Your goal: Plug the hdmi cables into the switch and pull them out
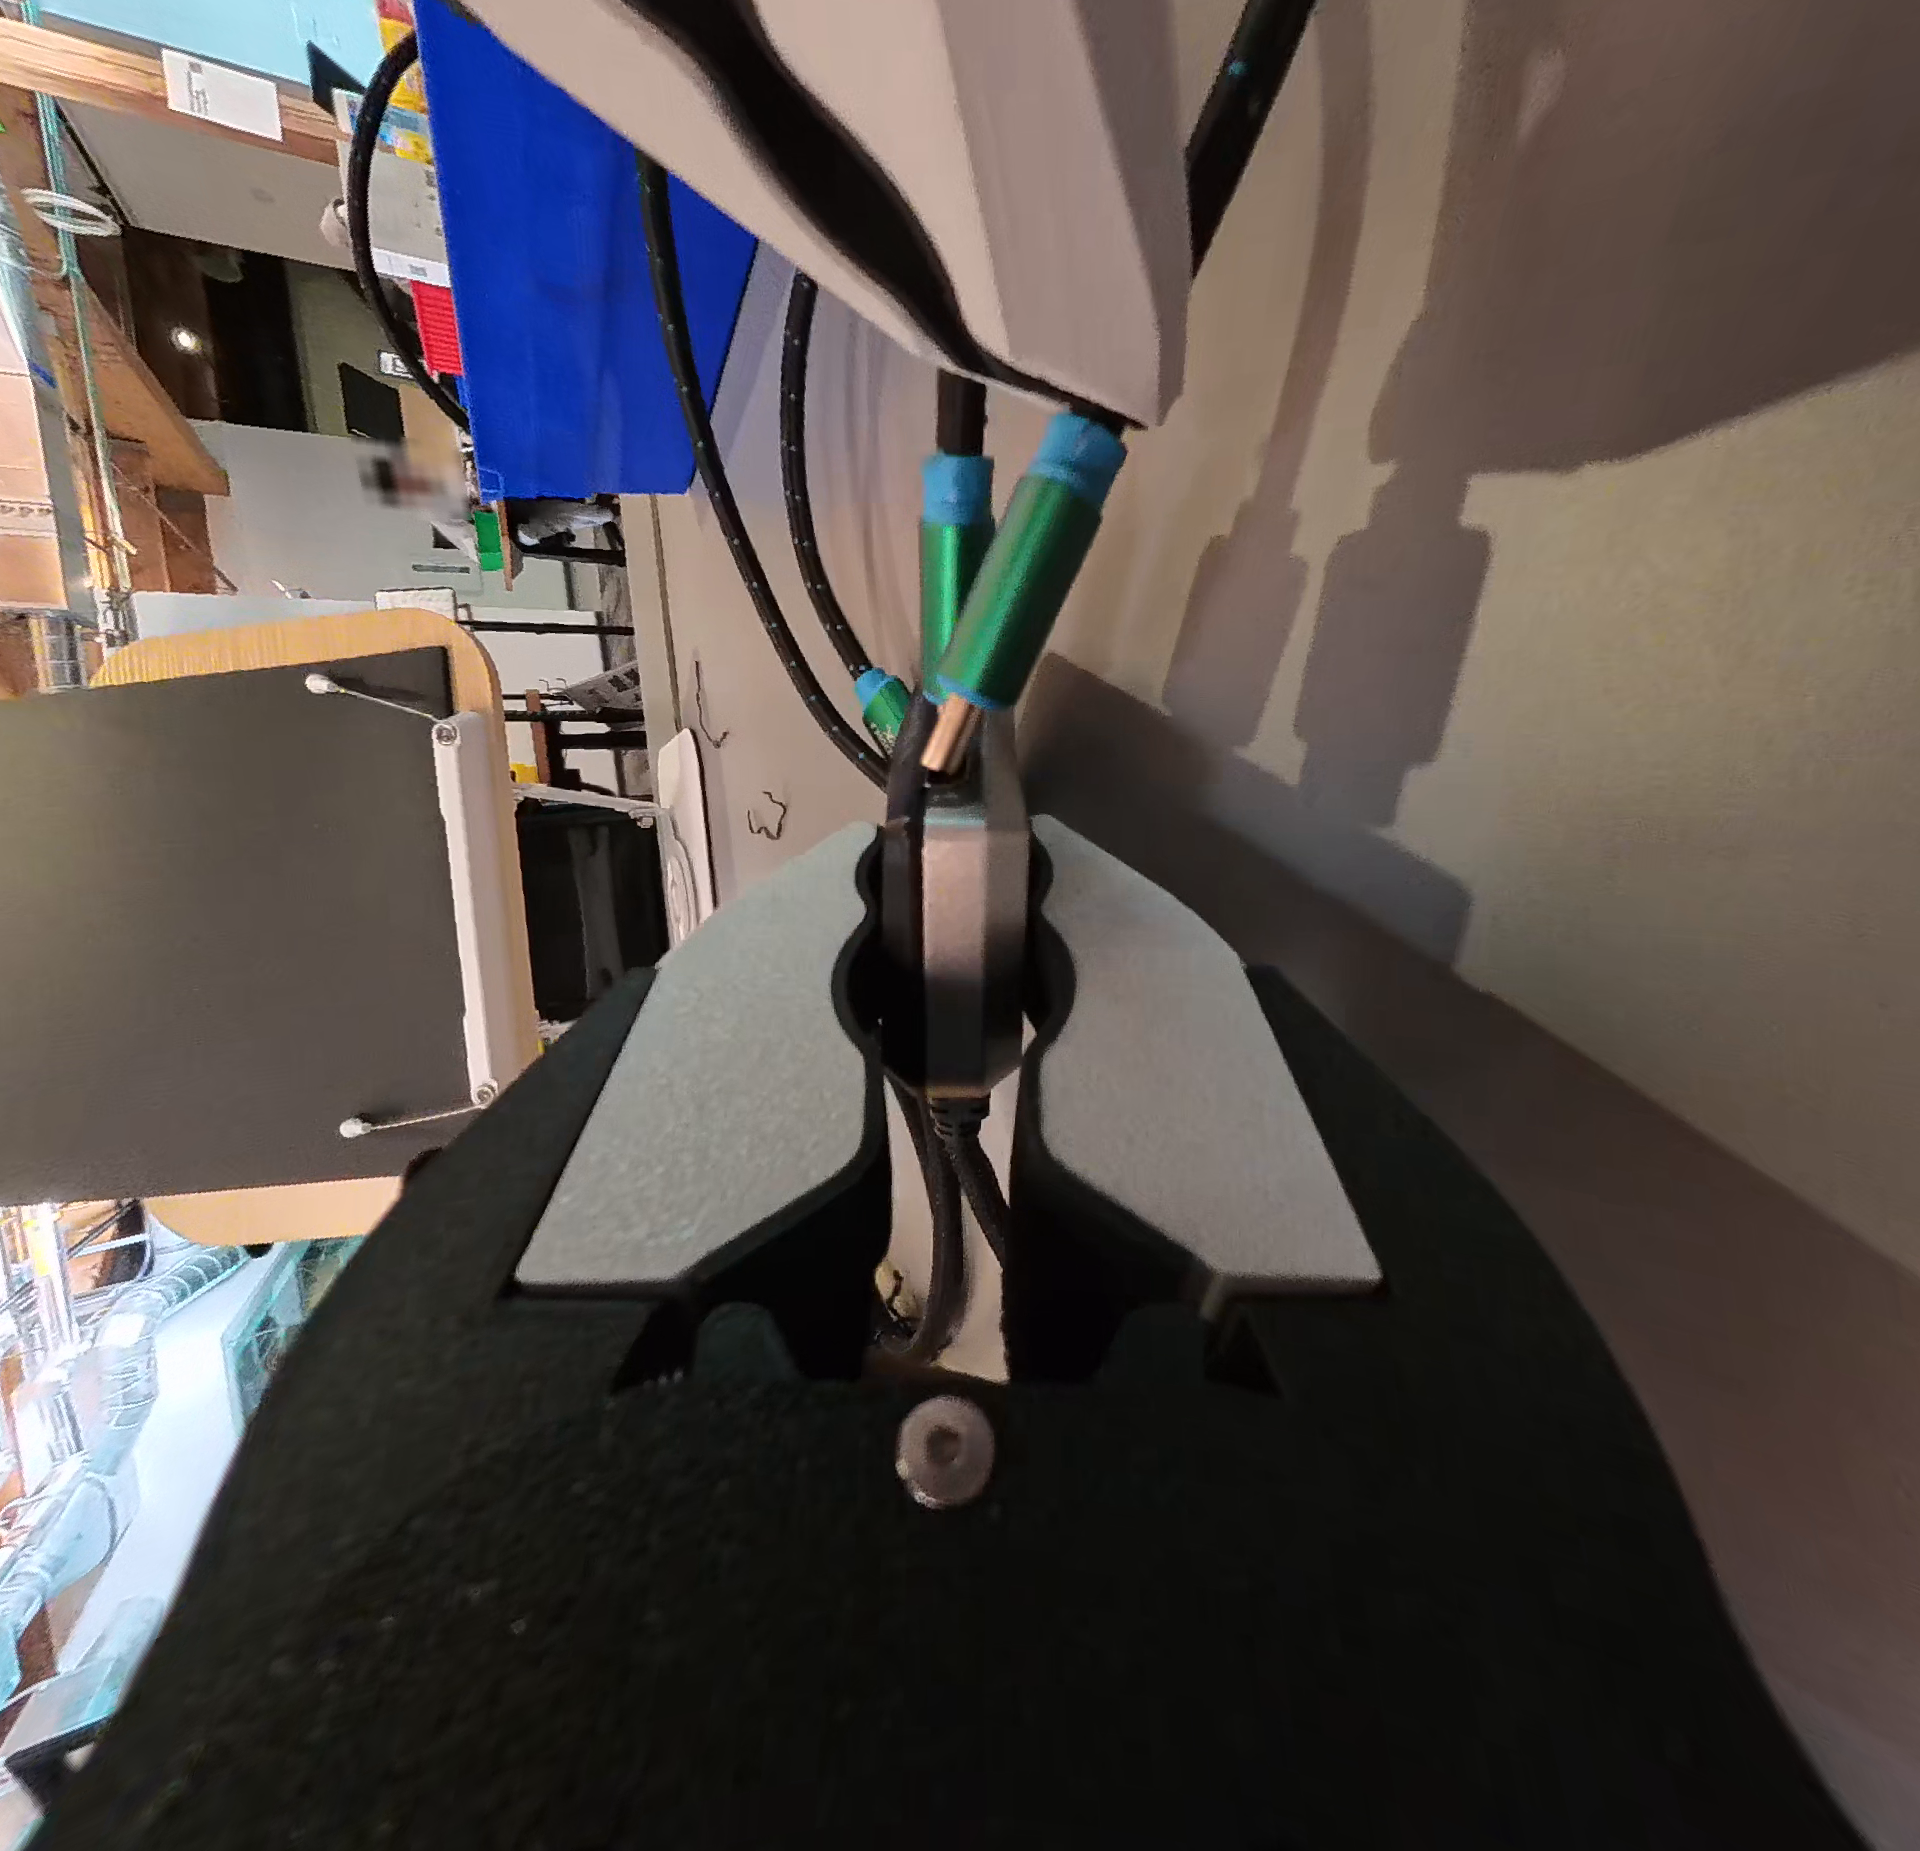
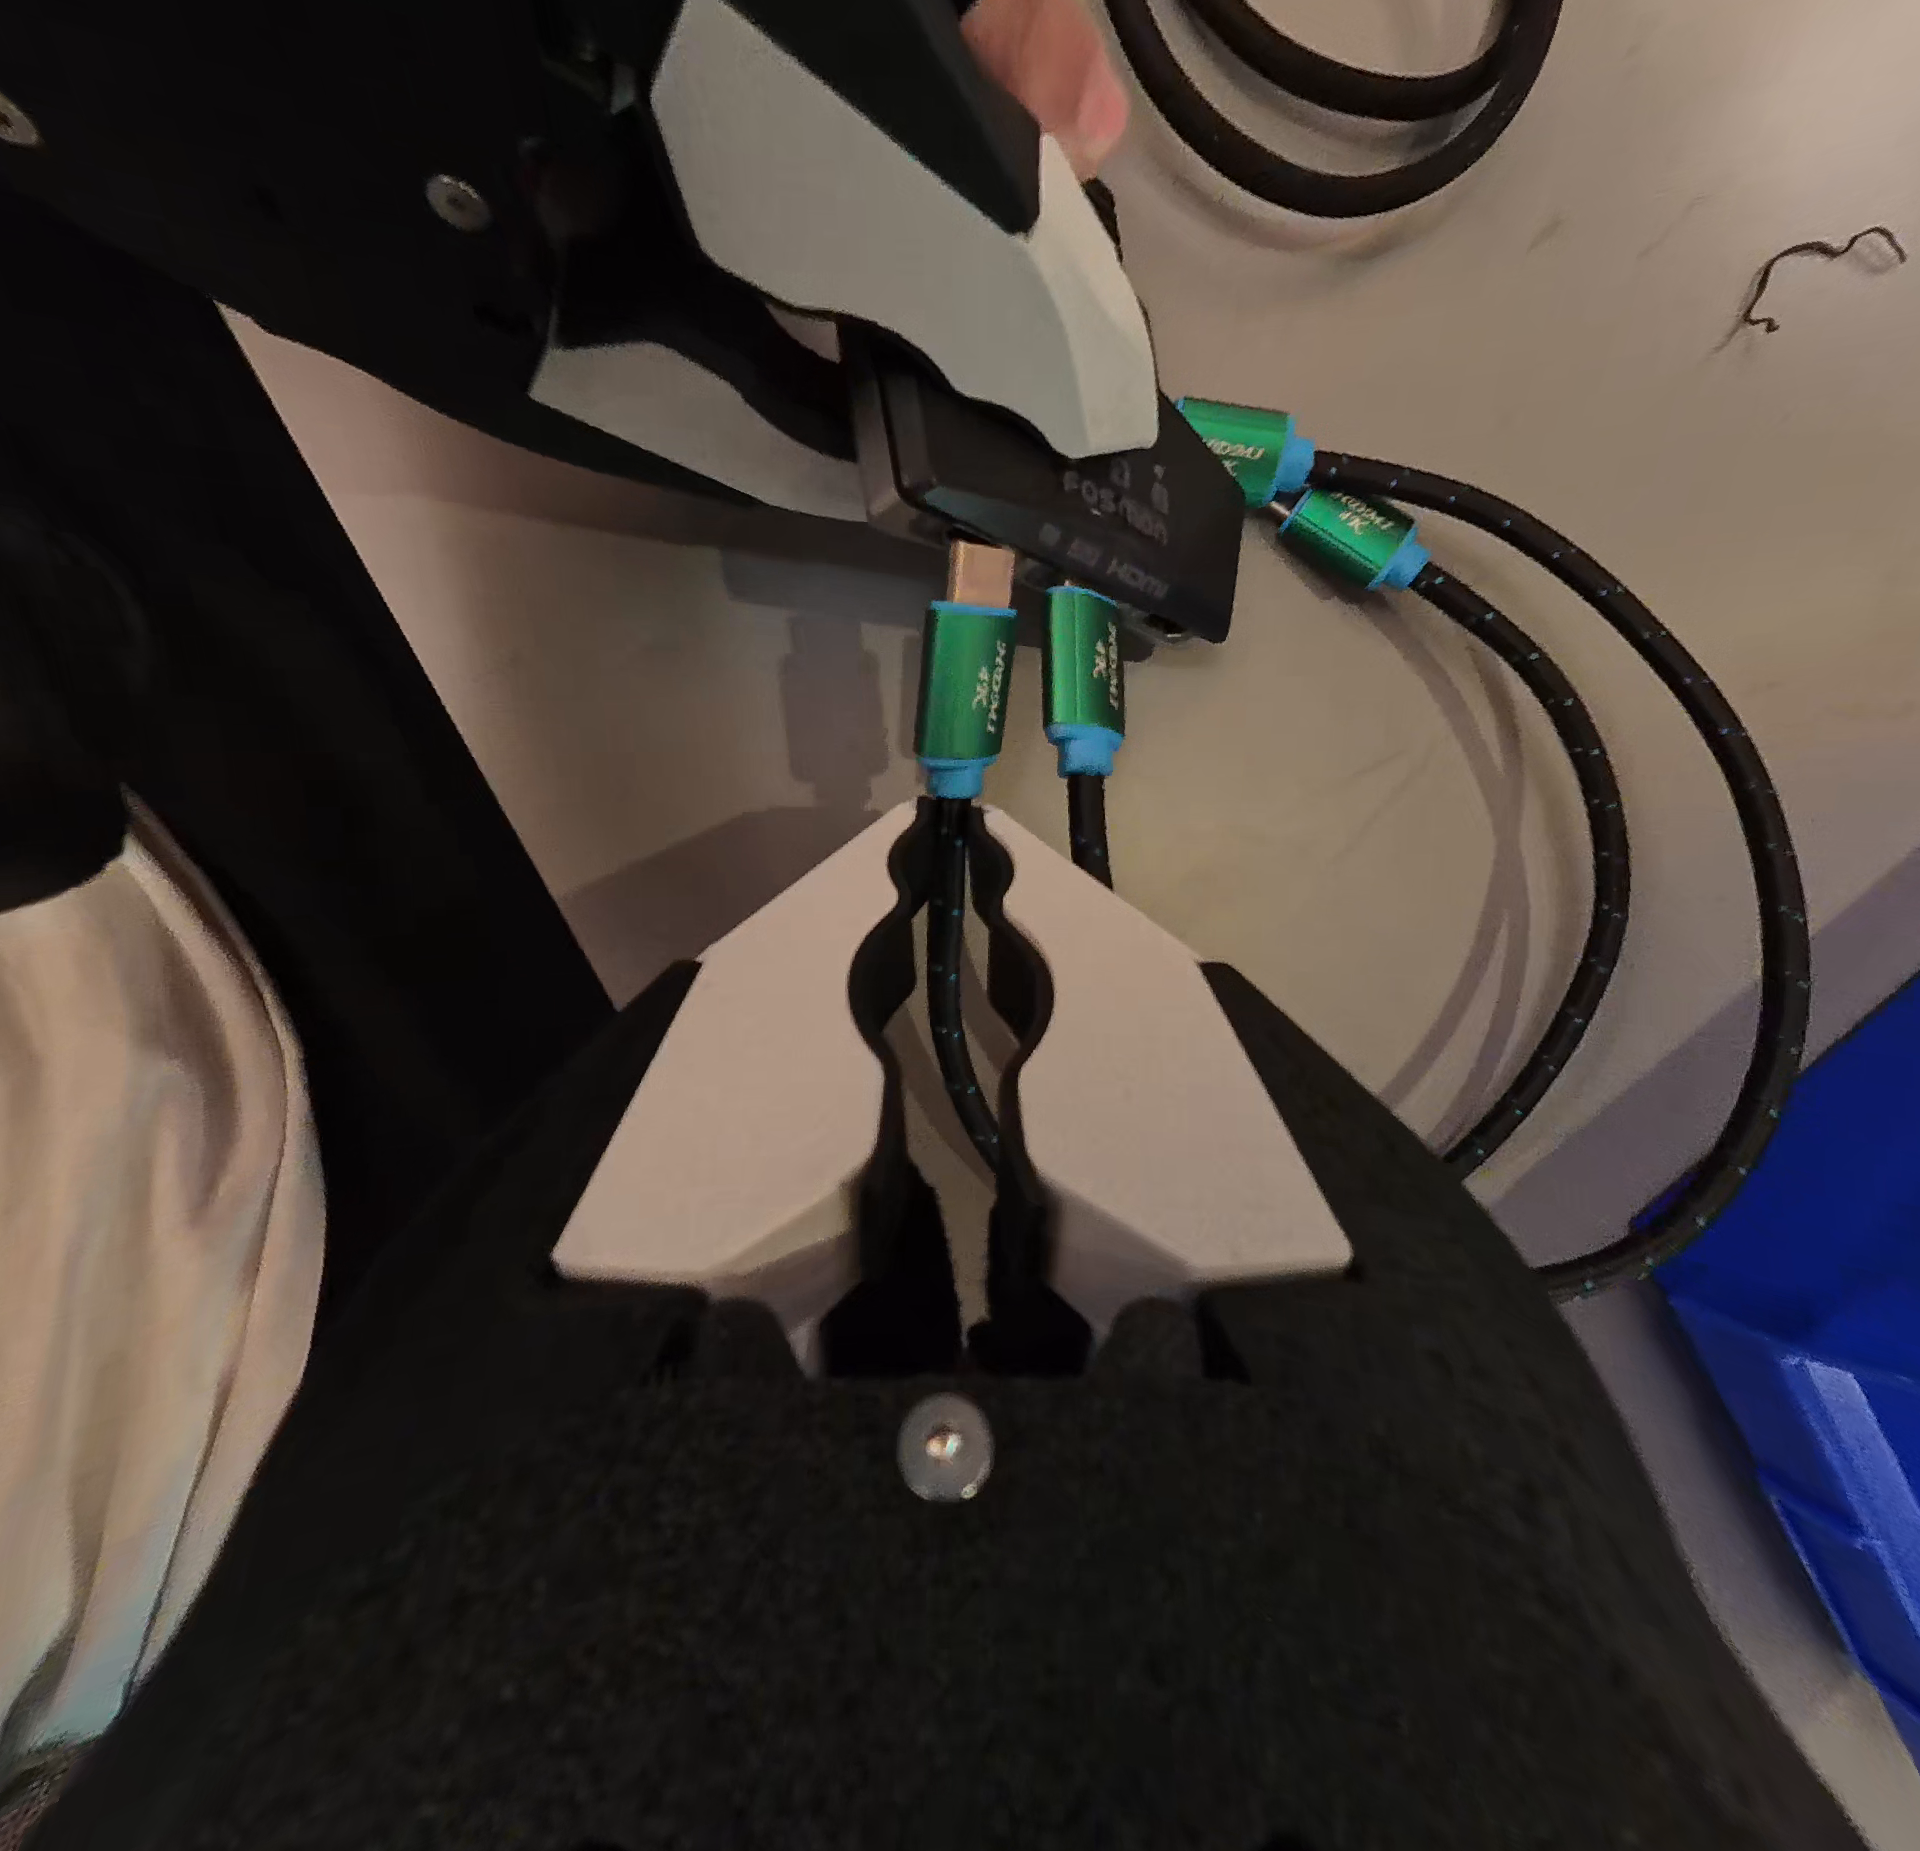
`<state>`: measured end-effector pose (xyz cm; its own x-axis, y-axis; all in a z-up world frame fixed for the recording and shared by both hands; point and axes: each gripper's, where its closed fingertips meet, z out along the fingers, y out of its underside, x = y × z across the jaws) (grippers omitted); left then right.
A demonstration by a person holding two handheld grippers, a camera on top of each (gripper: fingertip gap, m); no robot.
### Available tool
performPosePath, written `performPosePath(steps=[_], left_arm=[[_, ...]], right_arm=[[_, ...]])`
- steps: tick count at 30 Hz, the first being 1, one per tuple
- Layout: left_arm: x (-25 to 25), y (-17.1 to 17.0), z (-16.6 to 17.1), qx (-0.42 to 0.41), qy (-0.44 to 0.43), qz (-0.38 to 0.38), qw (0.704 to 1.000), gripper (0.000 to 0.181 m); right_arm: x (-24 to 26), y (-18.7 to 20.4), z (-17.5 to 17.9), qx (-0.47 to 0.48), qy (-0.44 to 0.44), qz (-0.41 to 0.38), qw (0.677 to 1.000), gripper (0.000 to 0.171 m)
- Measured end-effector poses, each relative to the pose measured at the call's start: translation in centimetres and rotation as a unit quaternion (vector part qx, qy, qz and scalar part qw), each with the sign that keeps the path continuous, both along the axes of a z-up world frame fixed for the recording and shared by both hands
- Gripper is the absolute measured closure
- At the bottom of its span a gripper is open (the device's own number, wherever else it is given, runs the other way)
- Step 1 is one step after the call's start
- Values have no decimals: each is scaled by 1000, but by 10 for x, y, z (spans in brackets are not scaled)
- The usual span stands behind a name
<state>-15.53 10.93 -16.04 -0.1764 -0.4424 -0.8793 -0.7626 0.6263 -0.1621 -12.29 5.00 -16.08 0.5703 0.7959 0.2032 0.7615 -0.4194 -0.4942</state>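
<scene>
My left tool (image 1: 956, 970) pinches the switch (image 2: 1060, 513) at twelve o'clock; my right tool (image 2: 951, 866) pinches a braided cable (image 2: 948, 970) behind its green plug (image 2: 961, 695), whose metal tip meets the switch above the table (image 2: 1351, 866).

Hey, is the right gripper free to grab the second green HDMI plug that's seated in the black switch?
Probably not yet: the right gripper is shut on the other green plug's black braided cable. The seated green plug itself looks unobstructed beside it.
</scene>
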Motion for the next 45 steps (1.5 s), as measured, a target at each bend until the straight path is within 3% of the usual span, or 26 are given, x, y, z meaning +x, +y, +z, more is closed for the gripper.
performPosePath(steps=[1, 11, 19, 27, 34, 38, 45], left_arm=[[0, 0, 0, 3, 2, 0, 1000, 160], [-4, 6, -4, 78, 63, 12, 995, 160], [-1, 6, -3, 149, 114, 19, 982, 161], [5, 4, -3, 157, 116, 25, 980, 161], [4, 6, -4, 132, 97, 24, 986, 161], [1, 7, -4, 124, 92, 26, 988, 160], [0, 8, -4, 117, 89, 28, 989, 161]], right_arm=[[0, 0, -1, -2, 0, 0, 1000, 166], [-3, 2, -10, -25, 37, -18, 999, 166], [2, 2, -13, -5, -50, -14, 999, 166], [7, -3, -15, -49, -44, -45, 997, 166], [3, 0, -15, -45, 59, -34, 997, 164], [1, 5, -15, -46, 137, -44, 988, 148], [-22, -12, -15, -155, 298, -46, 941, 139]])
